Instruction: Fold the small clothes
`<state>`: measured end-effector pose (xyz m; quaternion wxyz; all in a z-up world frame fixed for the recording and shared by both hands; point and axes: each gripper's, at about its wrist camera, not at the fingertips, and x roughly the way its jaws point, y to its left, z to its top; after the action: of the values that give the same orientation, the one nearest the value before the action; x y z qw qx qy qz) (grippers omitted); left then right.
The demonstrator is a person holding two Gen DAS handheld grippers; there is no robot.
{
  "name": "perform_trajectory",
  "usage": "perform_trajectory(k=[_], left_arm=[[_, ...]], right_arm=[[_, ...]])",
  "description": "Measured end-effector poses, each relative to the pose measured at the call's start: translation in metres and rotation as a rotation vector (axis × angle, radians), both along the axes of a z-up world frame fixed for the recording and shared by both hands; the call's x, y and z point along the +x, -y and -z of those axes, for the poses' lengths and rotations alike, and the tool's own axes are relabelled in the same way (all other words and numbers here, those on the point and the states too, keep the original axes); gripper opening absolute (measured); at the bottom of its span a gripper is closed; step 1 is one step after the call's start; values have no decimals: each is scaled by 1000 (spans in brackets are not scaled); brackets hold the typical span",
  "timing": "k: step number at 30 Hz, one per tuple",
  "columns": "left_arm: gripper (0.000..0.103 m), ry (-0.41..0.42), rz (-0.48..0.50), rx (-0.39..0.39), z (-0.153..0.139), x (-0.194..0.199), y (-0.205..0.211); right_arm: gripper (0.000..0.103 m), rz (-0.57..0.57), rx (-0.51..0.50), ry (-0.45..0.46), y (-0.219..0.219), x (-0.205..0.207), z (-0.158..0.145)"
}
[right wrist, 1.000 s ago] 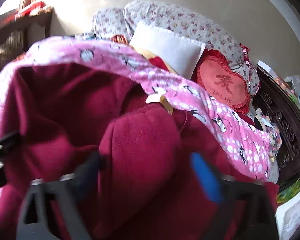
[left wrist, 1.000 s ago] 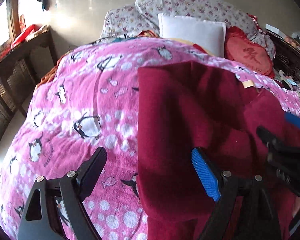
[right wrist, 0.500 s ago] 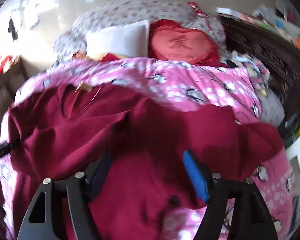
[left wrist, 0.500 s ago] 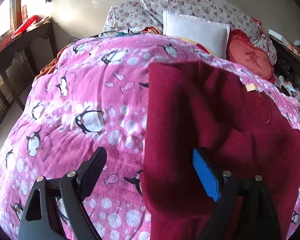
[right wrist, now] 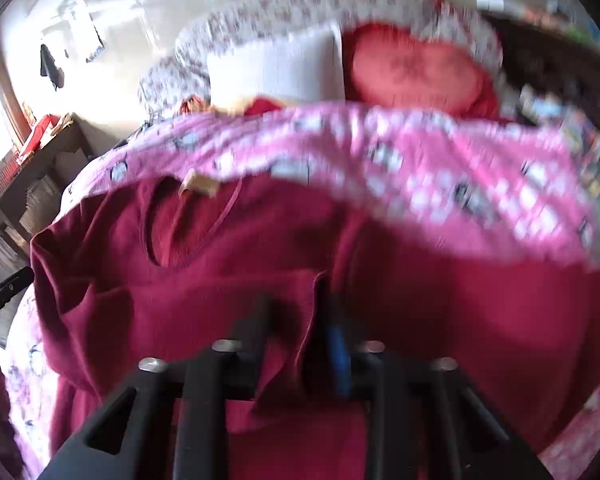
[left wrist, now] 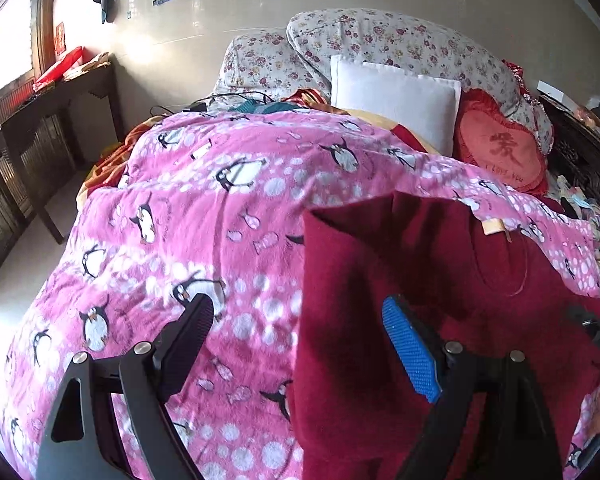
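A dark red sweater [left wrist: 380,280] lies on the pink penguin blanket [left wrist: 204,208], its neck label toward the pillows. My left gripper [left wrist: 300,340] is open above the sweater's left edge, holding nothing. In the blurred right wrist view my right gripper [right wrist: 304,332] is shut on a fold of the red sweater [right wrist: 228,264] near its middle. The right gripper's tip also shows at the right edge of the left wrist view [left wrist: 596,332].
A white pillow [left wrist: 396,96], a red heart cushion [left wrist: 500,152] and floral pillows [left wrist: 380,40] lie at the head of the bed. A dark wooden side table [left wrist: 40,120] stands at the left. A carved wooden frame [left wrist: 592,168] runs along the right.
My right gripper has closed from open onto a fold of the sweater. The left gripper has stayed open and drawn back a little, so more blanket shows.
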<state>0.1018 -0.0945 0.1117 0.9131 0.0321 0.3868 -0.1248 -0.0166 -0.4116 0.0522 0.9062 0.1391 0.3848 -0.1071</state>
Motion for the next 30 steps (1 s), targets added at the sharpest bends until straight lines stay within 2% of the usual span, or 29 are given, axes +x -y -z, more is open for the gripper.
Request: perform_trajectory(k=[1, 2, 5, 8, 11, 13, 17, 19, 20, 21, 23, 27, 29, 30], left_arm=[[86, 8, -7, -4, -3, 1, -2], [86, 17, -17, -9, -5, 2, -4], [86, 21, -27, -21, -8, 7, -4], [86, 10, -11, -16, -1, 8, 7], [86, -1, 14, 7, 8, 8, 23], [86, 7, 15, 52, 16, 10, 34], [86, -9, -10, 126, 36, 34, 53], [87, -33, -26, 135, 46, 48, 56], [88, -41, -31, 123, 48, 52, 55], [89, -41, -34, 107, 48, 53, 54], [89, -37, -32, 98, 45, 51, 51], [89, -32, -15, 101, 41, 36, 47], [89, -33, -5, 100, 41, 28, 46], [89, -31, -5, 106, 41, 24, 45]], right_arm=[[5, 3, -9, 29, 1, -5, -9], [5, 42, -61, 101, 5, -17, -28], [5, 146, -177, 159, 18, -29, -44], [6, 147, -149, 108, 28, -24, -28], [6, 186, -160, -9, 34, -17, 3], [6, 185, -140, -21, 37, -17, 10], [6, 200, -191, 0, 29, -21, 9], [15, 229, -239, -13, 34, -22, 7], [26, 236, -244, -39, 40, -20, 9], [29, 235, -223, -53, 44, -23, 10], [29, 232, -147, -8, 42, -43, 1], [29, 159, -112, 56, 22, -66, -15], [29, 80, -112, 11, 7, -62, -3], [29, 53, -139, -53, -4, -59, 10]])
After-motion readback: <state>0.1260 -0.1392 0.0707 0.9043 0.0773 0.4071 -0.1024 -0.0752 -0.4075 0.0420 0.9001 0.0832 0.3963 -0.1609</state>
